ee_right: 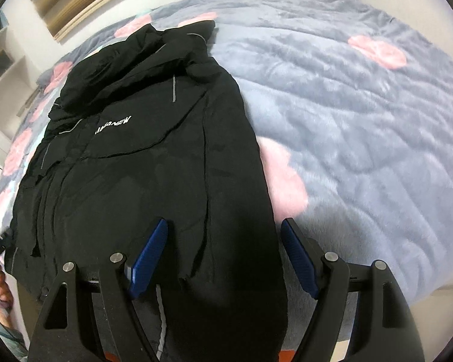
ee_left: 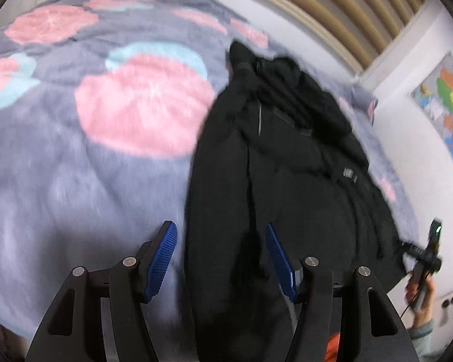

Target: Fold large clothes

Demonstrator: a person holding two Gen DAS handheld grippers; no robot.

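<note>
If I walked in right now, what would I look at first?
Probably the big black jacket, lying stretched out along one side of the bed with white letters on its chest. Next, the fluffy grey blanket under it, dotted with large pink circles. Close up, two sets of tongs with blue pads hang open over the jacket's near end, the left tongs and the right tongs, neither pinching the cloth.
</note>
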